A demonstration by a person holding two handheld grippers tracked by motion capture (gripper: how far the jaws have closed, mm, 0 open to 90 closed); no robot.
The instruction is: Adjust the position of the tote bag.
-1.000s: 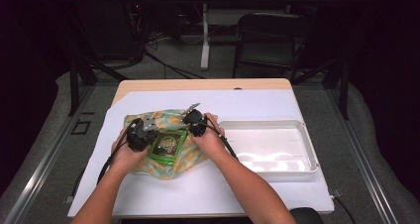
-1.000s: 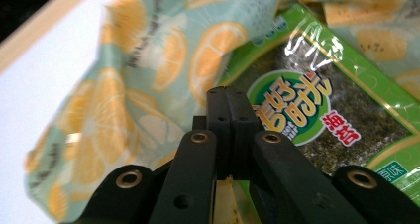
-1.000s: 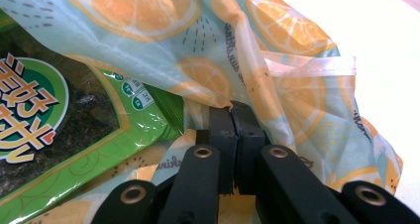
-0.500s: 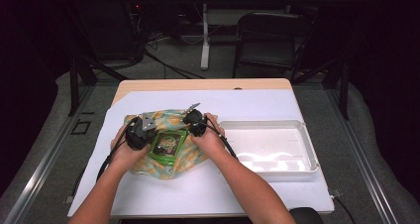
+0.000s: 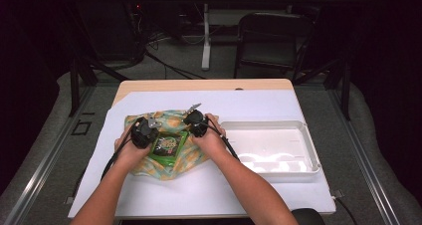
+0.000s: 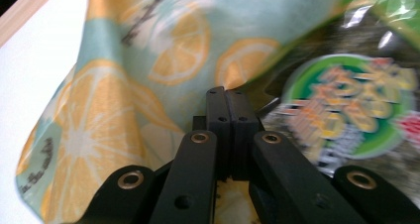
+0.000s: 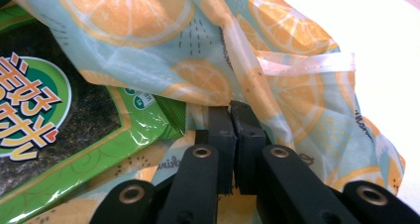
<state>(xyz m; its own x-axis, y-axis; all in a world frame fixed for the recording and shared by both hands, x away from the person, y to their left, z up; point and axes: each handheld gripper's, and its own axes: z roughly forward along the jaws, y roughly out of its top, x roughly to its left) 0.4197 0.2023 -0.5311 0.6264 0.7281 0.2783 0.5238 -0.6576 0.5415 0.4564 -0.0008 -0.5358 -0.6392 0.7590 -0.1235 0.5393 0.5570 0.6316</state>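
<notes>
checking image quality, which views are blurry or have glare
Left gripper view: the packet is smeared, its print unreadable, with glare at top right; the bag is soft. Right gripper view: sharper, bag print crisp. High view: table bright, surroundings dark.

The orange-slice print bag [image 7: 148, 50] looks like thin, smooth plastic film with a soft sheen, creased and crumpled. The green seaweed snack packet [image 7: 59, 135] is glossy foil-like plastic. The white tray [image 5: 271, 148] is smooth moulded plastic. White matt paper [image 5: 259, 105] covers the pale wooden table [image 5: 199, 84].
</notes>
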